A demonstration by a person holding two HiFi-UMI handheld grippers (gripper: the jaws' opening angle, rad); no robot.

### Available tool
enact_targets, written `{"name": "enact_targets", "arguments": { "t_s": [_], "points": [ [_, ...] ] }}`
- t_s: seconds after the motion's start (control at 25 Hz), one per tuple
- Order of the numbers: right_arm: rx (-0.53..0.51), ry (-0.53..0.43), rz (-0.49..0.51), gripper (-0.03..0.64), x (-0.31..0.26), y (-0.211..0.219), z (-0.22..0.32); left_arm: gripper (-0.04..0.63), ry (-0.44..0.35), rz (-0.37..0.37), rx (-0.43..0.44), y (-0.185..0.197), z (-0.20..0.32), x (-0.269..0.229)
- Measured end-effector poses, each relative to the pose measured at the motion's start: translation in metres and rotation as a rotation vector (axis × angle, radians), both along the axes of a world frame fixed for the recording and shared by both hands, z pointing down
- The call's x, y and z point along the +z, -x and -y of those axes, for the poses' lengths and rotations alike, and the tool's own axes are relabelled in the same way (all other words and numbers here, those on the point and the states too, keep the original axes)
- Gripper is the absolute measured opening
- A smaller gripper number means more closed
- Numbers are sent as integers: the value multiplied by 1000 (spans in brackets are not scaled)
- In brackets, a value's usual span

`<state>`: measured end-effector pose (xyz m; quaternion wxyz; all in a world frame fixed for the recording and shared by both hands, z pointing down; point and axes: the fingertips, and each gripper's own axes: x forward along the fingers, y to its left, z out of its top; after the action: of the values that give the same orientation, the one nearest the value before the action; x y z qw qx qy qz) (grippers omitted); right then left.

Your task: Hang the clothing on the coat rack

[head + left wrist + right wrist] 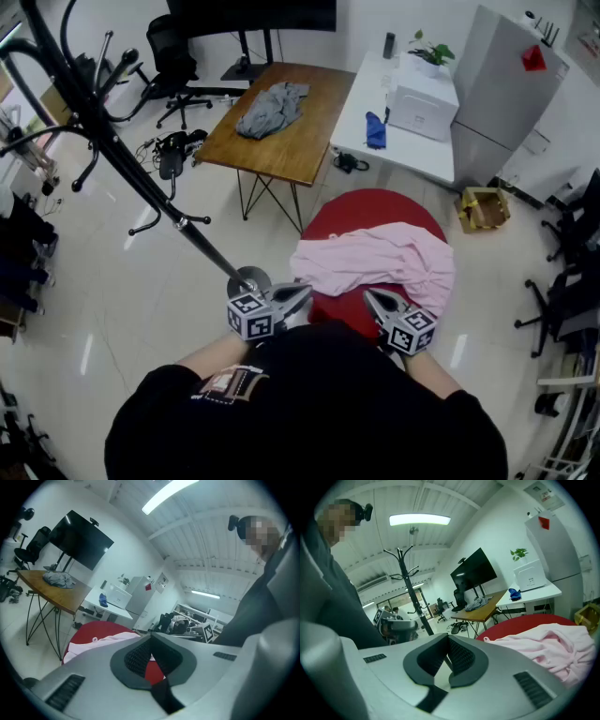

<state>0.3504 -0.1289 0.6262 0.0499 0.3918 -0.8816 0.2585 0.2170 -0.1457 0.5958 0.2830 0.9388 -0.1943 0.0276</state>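
A pink garment lies crumpled on a round red table just in front of me. It also shows in the left gripper view and the right gripper view. The black coat rack leans across the left of the head view, its base by my left hand. The rack's hooked top stands upright in the right gripper view. My left gripper is shut and empty, short of the garment's near left edge. My right gripper is also shut and empty, at the near edge of the red table.
A grey garment lies on a wooden table beyond the red one. Behind stand a white desk with a blue cloth, a grey fridge and a cardboard box. Office chairs stand at the far left.
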Motion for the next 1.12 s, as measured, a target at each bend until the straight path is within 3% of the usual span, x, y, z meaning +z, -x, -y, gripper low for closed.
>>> {"name": "enact_targets", "arguments": {
  "t_s": [0.2, 0.44, 0.64, 0.8, 0.92, 1.12],
  "points": [
    [11, -23, -153, 0, 19, 2, 38, 0, 11, 7, -60, 26, 19, 3],
    [-46, -42, -324, 19, 55, 29, 98, 0, -27, 110, -94, 72, 38, 18],
    [-155, -17, -492, 117, 110, 60, 137, 0, 14, 130, -128, 101, 38, 27],
    [-180, 14, -560, 189, 140, 84, 164, 0, 57, 158, -147, 126, 28, 33],
    [-186, 48, -593, 224, 163, 101, 181, 0, 81, 186, -175, 151, 20, 33],
    [-217, 113, -695, 227, 209, 126, 196, 0, 108, 227, -229, 195, 10, 37]
  ]
}}
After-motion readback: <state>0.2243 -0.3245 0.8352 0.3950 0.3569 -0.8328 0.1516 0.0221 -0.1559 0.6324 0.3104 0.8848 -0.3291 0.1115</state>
